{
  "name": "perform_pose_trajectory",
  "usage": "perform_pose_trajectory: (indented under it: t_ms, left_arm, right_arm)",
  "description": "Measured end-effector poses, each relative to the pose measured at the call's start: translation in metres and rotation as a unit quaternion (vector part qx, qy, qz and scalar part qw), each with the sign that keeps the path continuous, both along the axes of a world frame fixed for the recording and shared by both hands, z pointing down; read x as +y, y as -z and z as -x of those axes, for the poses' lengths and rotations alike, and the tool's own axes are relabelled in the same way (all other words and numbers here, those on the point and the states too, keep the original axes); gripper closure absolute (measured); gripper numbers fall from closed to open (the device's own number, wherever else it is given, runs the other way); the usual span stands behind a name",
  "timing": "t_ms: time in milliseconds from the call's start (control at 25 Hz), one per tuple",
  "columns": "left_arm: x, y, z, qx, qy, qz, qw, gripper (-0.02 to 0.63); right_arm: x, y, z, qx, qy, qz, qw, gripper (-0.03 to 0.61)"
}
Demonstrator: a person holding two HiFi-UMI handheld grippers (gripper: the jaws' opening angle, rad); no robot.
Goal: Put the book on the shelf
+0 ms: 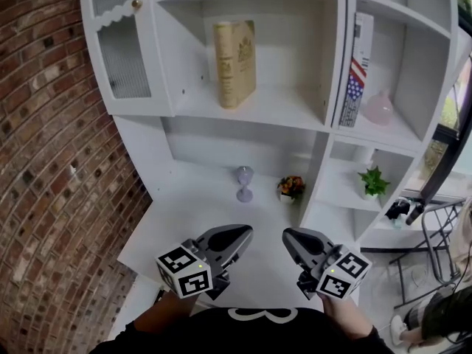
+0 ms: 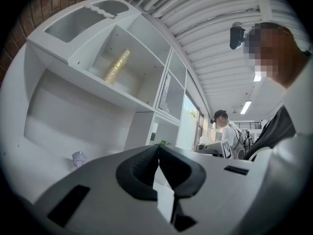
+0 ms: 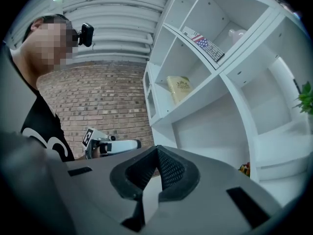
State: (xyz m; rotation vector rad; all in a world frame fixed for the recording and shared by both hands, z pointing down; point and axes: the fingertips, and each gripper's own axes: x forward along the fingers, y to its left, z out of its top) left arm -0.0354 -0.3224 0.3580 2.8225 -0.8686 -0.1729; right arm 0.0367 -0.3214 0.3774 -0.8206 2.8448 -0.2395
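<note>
Standing upright in the upper middle compartment of the white shelf unit (image 1: 280, 113), the tan book (image 1: 234, 63) rests on the shelf board, clear of both side walls and touched by neither gripper. The left gripper view shows it from below as a gold edge (image 2: 116, 66), and the right gripper view shows its cover (image 3: 179, 88) in the same compartment.

Just right of the divider, a flag-patterned book (image 1: 356, 72) leans against that divider, with a pink vase (image 1: 380, 109) beside it. To the left of the tan book's compartment is a closed cabinet door (image 1: 122, 57) with a small knob. One level down, a pale goblet (image 1: 244, 184) and a small flower pot (image 1: 291, 188) sit near each other on the white ledge (image 1: 184, 220). A green plant (image 1: 374, 181) stands in the compartment to their right. A brick wall (image 1: 44, 139) runs along the left of the unit.

Low in the head view, well below the book, the left gripper (image 1: 247, 232) and the right gripper (image 1: 287, 236) hover side by side over the ledge, apart from each other. Each one's own view shows its jaws clenched tip to tip with nothing between them: left (image 2: 158, 148), right (image 3: 156, 150). A person (image 2: 226, 126) stands far off in the left gripper view.
</note>
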Motion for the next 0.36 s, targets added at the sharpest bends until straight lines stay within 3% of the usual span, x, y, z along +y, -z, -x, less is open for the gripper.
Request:
perform_pose_trajectory:
  t_ms: [360]
  left_arm:
    - [-0.013,-0.011,0.014,0.002,0.01,0.007,0.9999,0.611]
  right_arm:
    - [-0.014,-0.008,0.003,0.02,-0.001,-0.013,1.0,0.569]
